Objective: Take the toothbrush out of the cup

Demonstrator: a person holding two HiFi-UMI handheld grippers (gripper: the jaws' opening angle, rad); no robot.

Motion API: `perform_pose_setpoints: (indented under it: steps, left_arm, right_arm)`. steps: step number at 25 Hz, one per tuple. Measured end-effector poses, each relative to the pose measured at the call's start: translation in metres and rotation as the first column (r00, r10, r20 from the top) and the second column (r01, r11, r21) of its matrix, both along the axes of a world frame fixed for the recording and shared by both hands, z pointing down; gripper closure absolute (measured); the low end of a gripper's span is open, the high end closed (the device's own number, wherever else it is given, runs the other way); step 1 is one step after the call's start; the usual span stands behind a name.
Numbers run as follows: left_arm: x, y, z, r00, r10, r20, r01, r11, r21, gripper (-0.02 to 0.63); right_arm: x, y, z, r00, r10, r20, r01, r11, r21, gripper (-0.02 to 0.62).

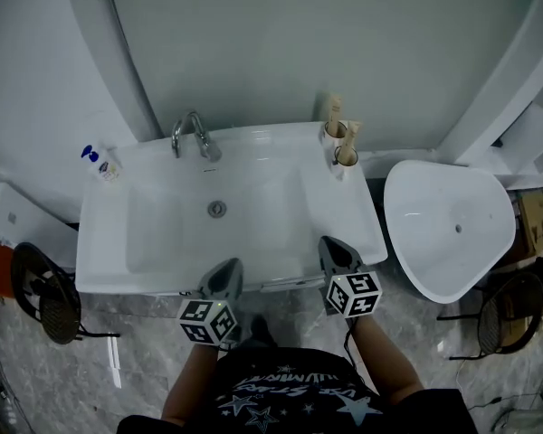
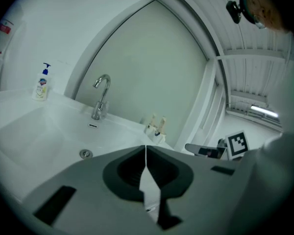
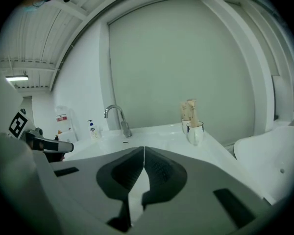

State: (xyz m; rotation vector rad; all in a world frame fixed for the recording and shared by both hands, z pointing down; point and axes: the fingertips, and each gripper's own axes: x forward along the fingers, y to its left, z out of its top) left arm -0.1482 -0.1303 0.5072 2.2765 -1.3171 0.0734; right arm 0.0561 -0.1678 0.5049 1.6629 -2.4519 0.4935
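The toothbrush [image 1: 351,131] is showing as a pale tan stick, standing upright in the cup [image 1: 346,159] at the back right corner of the sink [image 1: 163,233]. The left gripper [image 1: 228,272] and right gripper [image 1: 335,247] are hovering over the front rim, jaws pressed together, holding nothing.

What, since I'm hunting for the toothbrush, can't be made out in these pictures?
Front cup and rear cup: beige contents too small in every view to identify.
Rear cup, right gripper view: partly behind the front cup.
Soap bottle: label too small to read in any view.
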Motion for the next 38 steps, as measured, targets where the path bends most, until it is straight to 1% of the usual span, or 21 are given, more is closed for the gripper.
perform_pose_setpoints:
  steps: [7,12,15,19,23,28,31,35,38]
  left_arm:
    - [-0.007,-0.042,0.003,0.998,0.06,-0.012,-0.06,0.998,0.0,0.584]
    - [-0.009,-0.058,0.01,0.995,0.101,-0.017,-0.101,0.995,-0.012,0.584]
    - [-0.011,-0.067,0.012,0.994,0.108,-0.018,-0.108,0.994,-0.015,0.584]
    - [-0.013,-0.07,0.012,0.995,0.097,-0.024,-0.098,0.995,-0.021,0.584]
    - [-0.015,-0.07,0.015,0.998,0.068,-0.015,-0.069,0.997,-0.032,0.584]
    - [-0.011,-0.073,0.015,1.0,-0.004,0.007,0.005,0.999,-0.037,0.584]
    - [-0.004,-0.075,0.006,0.998,-0.055,0.009,0.055,0.998,-0.024,0.584]
    - [0.012,-0.079,-0.003,0.995,-0.096,0.033,0.096,0.995,-0.005,0.584]
    - [0.024,-0.081,-0.005,0.991,-0.133,0.032,0.134,0.991,-0.004,0.584]
  right_arm:
    - [0.002,-0.029,0.001,0.997,0.073,-0.003,-0.073,0.997,-0.008,0.581]
    - [-0.002,-0.038,0.004,0.997,0.081,-0.009,-0.081,0.996,-0.021,0.581]
    - [0.005,-0.042,0.005,0.994,0.108,-0.023,-0.109,0.994,-0.025,0.581]
    - [0.019,-0.046,0.007,0.988,0.151,-0.028,-0.151,0.988,-0.031,0.581]
    - [0.024,-0.056,0.007,0.99,0.142,-0.021,-0.142,0.989,-0.03,0.581]
    - [0.031,-0.072,0.009,0.995,0.095,0.005,-0.095,0.995,-0.026,0.581]
    - [0.045,-0.087,0.006,0.997,0.071,0.017,-0.071,0.997,-0.013,0.581]
    - [0.067,-0.112,-0.003,0.998,0.052,0.032,-0.052,0.999,0.007,0.581]
    - [0.083,-0.129,-0.008,0.999,0.033,0.04,-0.034,0.999,0.019,0.581]
